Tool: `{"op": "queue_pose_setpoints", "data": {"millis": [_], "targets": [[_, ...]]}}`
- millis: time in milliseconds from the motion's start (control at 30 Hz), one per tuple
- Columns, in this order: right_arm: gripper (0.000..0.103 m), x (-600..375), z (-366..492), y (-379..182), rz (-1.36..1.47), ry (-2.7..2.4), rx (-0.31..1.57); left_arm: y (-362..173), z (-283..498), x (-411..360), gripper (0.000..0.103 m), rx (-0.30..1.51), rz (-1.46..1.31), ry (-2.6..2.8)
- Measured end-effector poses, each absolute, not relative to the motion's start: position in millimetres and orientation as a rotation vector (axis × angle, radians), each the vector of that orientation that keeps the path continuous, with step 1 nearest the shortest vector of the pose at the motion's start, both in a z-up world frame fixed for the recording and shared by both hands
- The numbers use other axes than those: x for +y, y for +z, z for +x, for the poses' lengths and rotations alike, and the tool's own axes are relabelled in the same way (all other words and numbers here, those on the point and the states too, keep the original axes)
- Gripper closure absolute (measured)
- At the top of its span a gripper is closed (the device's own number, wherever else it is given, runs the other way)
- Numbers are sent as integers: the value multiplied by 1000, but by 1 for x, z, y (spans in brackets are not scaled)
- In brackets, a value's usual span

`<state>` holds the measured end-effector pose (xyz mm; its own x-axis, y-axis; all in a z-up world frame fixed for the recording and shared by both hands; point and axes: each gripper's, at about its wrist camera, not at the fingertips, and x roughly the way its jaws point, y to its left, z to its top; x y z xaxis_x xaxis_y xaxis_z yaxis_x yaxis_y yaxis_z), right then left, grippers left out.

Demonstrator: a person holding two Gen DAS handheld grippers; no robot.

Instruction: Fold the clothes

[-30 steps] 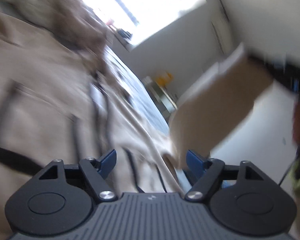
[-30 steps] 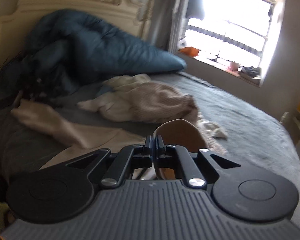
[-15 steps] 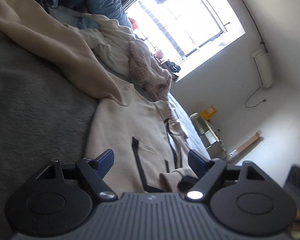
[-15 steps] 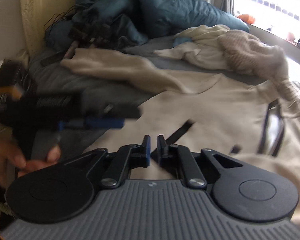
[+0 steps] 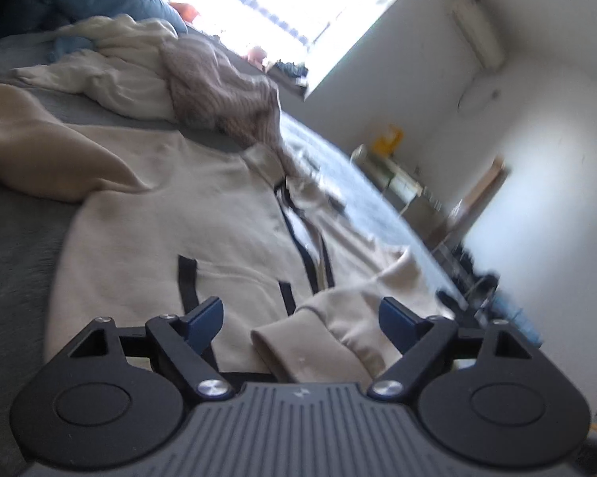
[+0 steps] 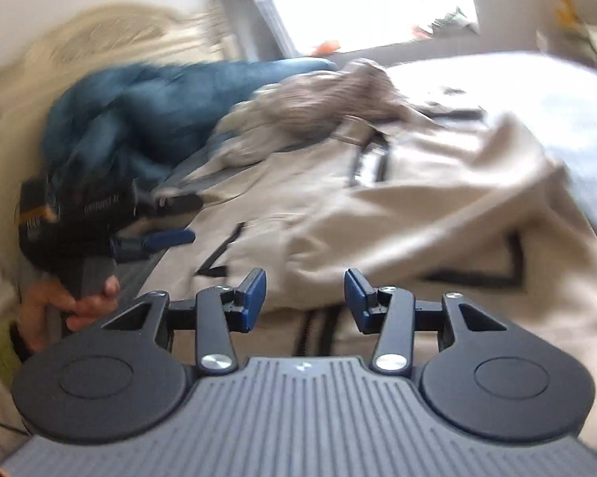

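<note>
Right wrist view: right claw (image 6: pixel 305 296) is over the near hem of the beige jacket (image 6: pixel 378 214); its jaws are opening, half apart, with nothing pinched between the pads.
Change since a second ago: this claw was clamped shut on a beige sleeve end held up over the bed; now the cloth is let go and lies draped across the jacket.
Left wrist view: left claw (image 5: pixel 302 318) stands wide, its jaws opening a little more, and grips nothing.
Sleeve cuff (image 5: pixel 294 342): lies folded in over the jacket front, in the gap between the left claw's blue pads (image 5: pixel 205 316), though no pad presses on it.
Meaning for the task: one sleeve looks folded inward, so this fold seems done; the far sleeve (image 5: pixel 48 139), stretched out to the left on the grey bed (image 5: pixel 16 246), is probably next.
Jacket place: spread flat on the bed, black zip running away from both claws, hem nearest.
Other clothes: a cream and knitted heap (image 5: pixel 203 79) lies farther off, towards the window, near a blue duvet (image 6: pixel 147 115).
Left claw from the right view: seen at the left edge, held in a hand (image 6: pixel 68 302), beside the jacket's left side.
</note>
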<state>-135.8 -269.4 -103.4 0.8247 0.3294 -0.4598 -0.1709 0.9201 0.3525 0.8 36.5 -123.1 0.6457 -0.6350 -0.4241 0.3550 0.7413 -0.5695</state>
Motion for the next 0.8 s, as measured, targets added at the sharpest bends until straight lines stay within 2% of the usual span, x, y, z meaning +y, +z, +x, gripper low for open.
{"op": "queue_pose_setpoints", "data": {"millis": [200,300,400,700,733,800], "targets": [[60,-318,-126,-131,654,247,561,-130,17,4,17,743,-333,-576],[60,-324,-108,-146,767,268,592,-134,20,-2,23,770,-300,-562],[60,-324,-90,-157,827,254,628,-137,23,-2,25,781,-301,-527],[61,-325,-59,-181,924,258,707,-143,36,-5,22,793,-291,-515],[61,-325,-57,-181,929,262,708,-144,35,-6,22,786,-286,-518],[62,-325,-55,-182,941,269,705,-144,34,-8,30,767,-280,-527]]}}
